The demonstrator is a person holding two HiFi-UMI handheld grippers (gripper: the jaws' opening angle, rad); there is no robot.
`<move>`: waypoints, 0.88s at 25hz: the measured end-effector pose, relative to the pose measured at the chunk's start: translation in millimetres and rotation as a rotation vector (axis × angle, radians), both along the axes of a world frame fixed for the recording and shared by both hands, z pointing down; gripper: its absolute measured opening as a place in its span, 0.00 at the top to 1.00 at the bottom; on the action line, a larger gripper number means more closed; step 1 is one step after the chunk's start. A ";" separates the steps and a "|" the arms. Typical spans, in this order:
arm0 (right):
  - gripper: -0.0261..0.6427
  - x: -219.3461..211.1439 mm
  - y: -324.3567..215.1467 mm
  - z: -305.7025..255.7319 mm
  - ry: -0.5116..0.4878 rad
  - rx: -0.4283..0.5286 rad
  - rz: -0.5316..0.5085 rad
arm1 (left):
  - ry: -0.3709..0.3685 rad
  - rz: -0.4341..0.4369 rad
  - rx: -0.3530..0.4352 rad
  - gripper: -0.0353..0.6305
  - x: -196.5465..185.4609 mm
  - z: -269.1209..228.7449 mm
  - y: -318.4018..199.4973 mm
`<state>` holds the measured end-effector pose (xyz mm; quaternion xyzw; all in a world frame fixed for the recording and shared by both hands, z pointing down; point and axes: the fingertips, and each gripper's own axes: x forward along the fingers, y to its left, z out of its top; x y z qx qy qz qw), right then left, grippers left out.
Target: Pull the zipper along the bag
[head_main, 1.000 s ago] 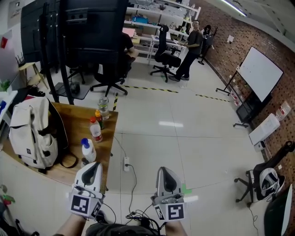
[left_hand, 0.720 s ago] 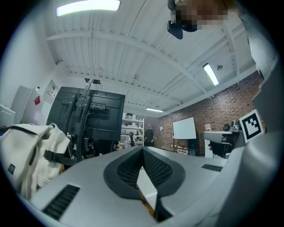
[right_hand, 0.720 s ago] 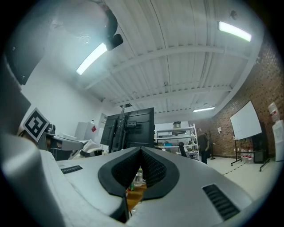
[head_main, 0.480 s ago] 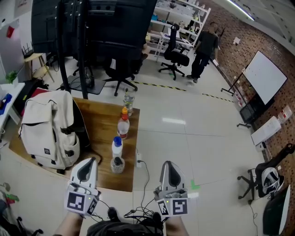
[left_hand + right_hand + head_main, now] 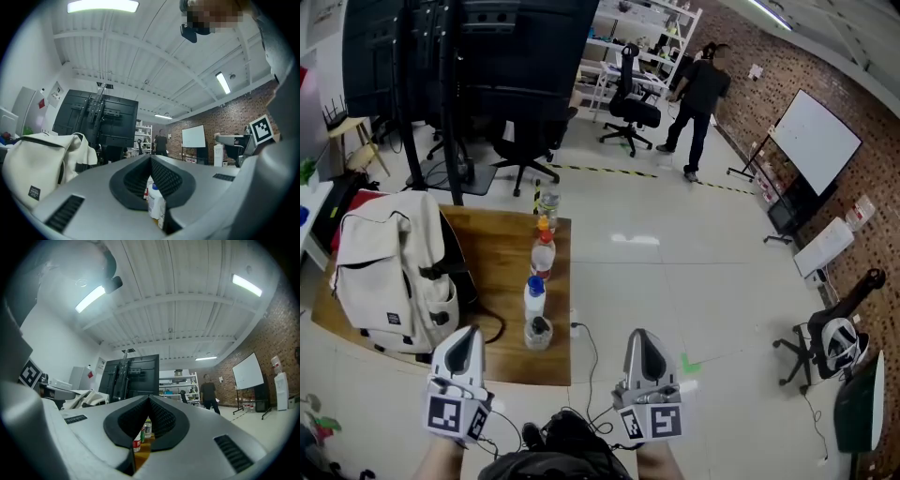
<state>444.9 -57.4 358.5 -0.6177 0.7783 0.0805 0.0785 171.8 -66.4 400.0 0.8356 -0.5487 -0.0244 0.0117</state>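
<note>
Backpack (image 5: pixel 389 267), cream-coloured with dark straps, stands upright on the left part of a wooden desk (image 5: pixel 502 281). Its zipper is too small to make out in any view. Along the desk's right edge a line of containers runs from near to far: a small clear jar (image 5: pixel 538 331), a white bottle with a blue cap (image 5: pixel 534 298), a red-labelled bottle with an orange cap (image 5: pixel 543 255), and a clear bottle (image 5: pixel 547 202) at the far corner.

Both tools are held low at the near edge of the head view, well apart from the backpack and touching nothing. The left tool (image 5: pixel 467 333) shows at the desk's near edge, just near of the jar. Its jaws are closed together with nothing between them. Its own view looks past them to the bottles, with the backpack at the left. The right tool (image 5: pixel 641 336) is over the pale tiled floor (image 5: pixel 675 281) to the right of the desk, its jaws likewise pressed together and empty. The line of bottles shows beyond them in its view.

A white power strip (image 5: pixel 574 328) with cables lies on the floor just beside the desk. Far behind the desk stand a large black panel on a stand (image 5: pixel 459 47) and a black office chair (image 5: pixel 525 141). At the far right a person in dark clothes (image 5: pixel 694 94) stands near another office chair (image 5: pixel 630 103), and a whiteboard (image 5: pixel 814 141) stands by the brick wall (image 5: pixel 862 178).
</note>
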 end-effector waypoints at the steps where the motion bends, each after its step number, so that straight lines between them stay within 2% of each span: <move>1: 0.94 1.4 0.7 -0.5 0.000 0.004 0.004 | -0.002 0.003 0.006 0.90 1.6 -1.7 0.0; 8: 0.94 14.4 -11.1 -3.9 -0.028 0.035 -0.008 | -0.015 -0.038 0.029 0.90 6.8 -12.8 -7.0; 12: 0.94 36.8 -24.5 0.0 -0.058 0.021 -0.020 | -0.034 -0.045 0.020 0.90 30.1 -16.4 -16.9; 17: 0.94 65.5 -44.8 0.4 -0.049 0.013 -0.039 | -0.059 -0.063 0.023 0.90 60.6 -27.7 -28.7; 22: 0.94 87.8 -73.9 6.8 -0.077 0.003 -0.050 | -0.059 -0.109 0.010 0.90 70.8 -26.8 -45.1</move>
